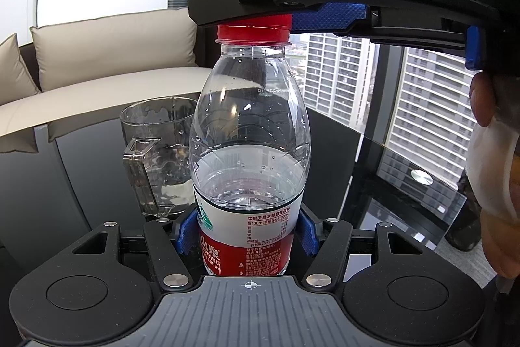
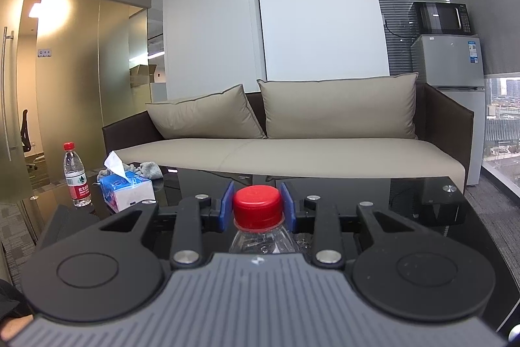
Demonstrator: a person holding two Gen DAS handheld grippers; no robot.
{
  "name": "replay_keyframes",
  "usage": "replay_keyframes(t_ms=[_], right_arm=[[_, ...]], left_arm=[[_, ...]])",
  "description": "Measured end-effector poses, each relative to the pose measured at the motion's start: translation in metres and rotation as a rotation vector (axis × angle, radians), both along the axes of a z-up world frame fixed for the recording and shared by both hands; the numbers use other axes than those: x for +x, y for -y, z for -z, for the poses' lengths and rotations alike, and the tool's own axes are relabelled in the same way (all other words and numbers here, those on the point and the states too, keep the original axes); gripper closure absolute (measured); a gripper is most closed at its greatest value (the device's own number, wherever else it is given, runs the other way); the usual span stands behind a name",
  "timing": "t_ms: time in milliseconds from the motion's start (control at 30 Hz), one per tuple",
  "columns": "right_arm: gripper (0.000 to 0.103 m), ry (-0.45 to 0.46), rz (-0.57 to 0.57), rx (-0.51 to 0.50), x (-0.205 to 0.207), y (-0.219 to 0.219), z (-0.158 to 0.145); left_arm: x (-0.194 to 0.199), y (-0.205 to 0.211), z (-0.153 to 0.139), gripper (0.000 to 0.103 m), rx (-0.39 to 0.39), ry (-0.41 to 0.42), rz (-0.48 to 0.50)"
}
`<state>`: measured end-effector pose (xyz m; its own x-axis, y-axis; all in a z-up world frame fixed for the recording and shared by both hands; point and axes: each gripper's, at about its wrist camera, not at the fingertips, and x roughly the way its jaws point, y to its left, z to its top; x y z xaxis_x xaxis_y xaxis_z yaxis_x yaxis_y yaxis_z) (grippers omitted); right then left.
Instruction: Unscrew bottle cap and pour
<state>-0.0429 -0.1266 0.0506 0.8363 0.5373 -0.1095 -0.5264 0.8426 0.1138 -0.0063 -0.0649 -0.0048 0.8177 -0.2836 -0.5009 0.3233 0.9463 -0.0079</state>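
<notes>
left gripper (image 1: 248, 234) level, pinching the water bottle (image 1: 248, 152) at its label, upright on the glass table (image 2: 422, 200) | right gripper (image 2: 257, 206) level, pinching red cap (image 2: 257, 205) | 2 bottles | 1 glass pitcher (image 1: 156, 152) | 1 tissue box (image 2: 126, 189)

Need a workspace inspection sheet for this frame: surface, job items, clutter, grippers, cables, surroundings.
Surface: black glossy table, reflective.
Job's things: water bottle upright, partly filled, red cap still on; clear jug with handle behind the bottle on its left, droplets inside.
Clutter: second bottle, capped; tissue box; grey cloth behind the box.
Grippers: left gripper closed on the bottle's label; right gripper closed on the cap, blue pads either side.
Cables: one cord on the wall beside the microwave.
Surroundings: beige sofa, microwave on a small fridge, windows facing towers.
</notes>
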Motion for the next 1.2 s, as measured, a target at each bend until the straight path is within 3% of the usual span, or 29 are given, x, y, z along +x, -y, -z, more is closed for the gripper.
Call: replay_keyframes(t_ms=[467, 567, 733, 1000, 1200], right_arm=[[0.071, 0.035, -0.202, -0.032, 0.016, 0.02, 0.0], [0.07, 0.014, -0.182, 0.013, 0.017, 0.022, 0.002], [0.07, 0.026, -0.116, -0.001, 0.008, 0.013, 0.004], [0.07, 0.004, -0.134, 0.028, 0.009, 0.016, 0.003], [0.07, 0.018, -0.076, 0.002, 0.005, 0.009, 0.003]], left_arm=[[-0.001, -0.002, 0.002, 0.046, -0.002, 0.001, 0.005], [-0.002, 0.0, 0.002, 0.046, -0.002, 0.005, 0.001], [-0.002, 0.0, 0.002, 0.046, -0.007, 0.011, -0.007], [-0.003, 0.004, 0.004, 0.045, 0.007, 0.052, -0.009], [-0.001, 0.005, 0.003, 0.046, -0.002, 0.043, -0.009]])
